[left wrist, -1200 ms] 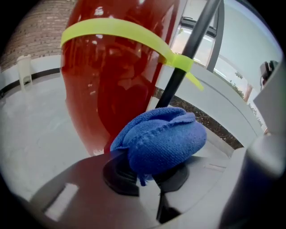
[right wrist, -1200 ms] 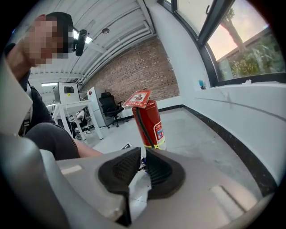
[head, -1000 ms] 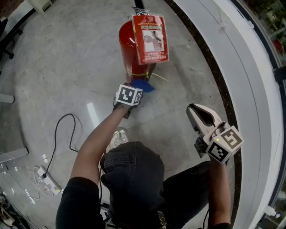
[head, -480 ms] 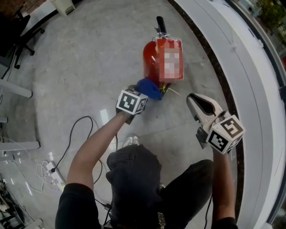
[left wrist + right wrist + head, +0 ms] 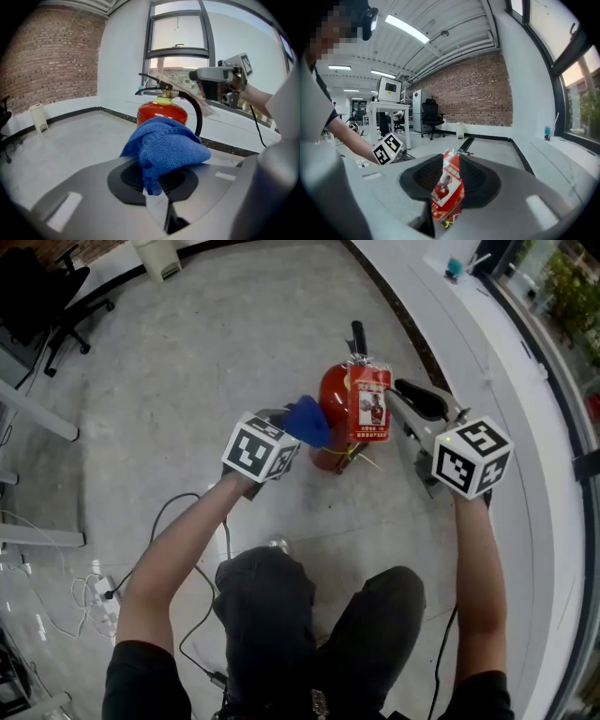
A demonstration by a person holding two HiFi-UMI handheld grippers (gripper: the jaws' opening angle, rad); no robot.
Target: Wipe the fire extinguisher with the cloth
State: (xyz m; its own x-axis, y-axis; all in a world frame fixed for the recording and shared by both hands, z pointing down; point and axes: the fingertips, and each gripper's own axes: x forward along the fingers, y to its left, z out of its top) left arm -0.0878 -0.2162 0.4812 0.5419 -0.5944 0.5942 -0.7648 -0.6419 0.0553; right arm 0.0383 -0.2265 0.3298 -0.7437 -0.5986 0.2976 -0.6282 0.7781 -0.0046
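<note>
The grey floor point(image 5: 187, 352) fills most of the head view. Along its right edge run a dark border strip point(image 5: 396, 310) and a curved white ledge point(image 5: 525, 399). The person's legs point(image 5: 281, 615), in dark trousers, show at the bottom edge, with both bare forearms reaching forward. A black office chair point(image 5: 42, 282) stands at the floor's far left corner.

The red fire extinguisher point(image 5: 330, 399) stands upright on the floor close to its right edge, just beside the dark strip. Its black handle point(image 5: 357, 334) is on top, and a black hose point(image 5: 199, 117) curves down one side.

The left gripper point(image 5: 281, 427) is at the extinguisher's left and the right gripper point(image 5: 401, 388) at its right, both up near its head. The left gripper's jaws are clamped almost together on a bunched blue cloth point(image 5: 161, 145), which bulges out past their tips. From above, the cloth overlaps the cylinder's upper left shoulder. Whether it touches the metal cannot be told.

The right gripper's jaws have just been opening and now stand a little apart. The red laminated tag point(image 5: 447, 187) that hangs from the extinguisher's neck sits in the narrow gap between them, and no pad is seen pressing on it.

Near the floor's left edge lies a white power strip point(image 5: 98, 594).
</note>
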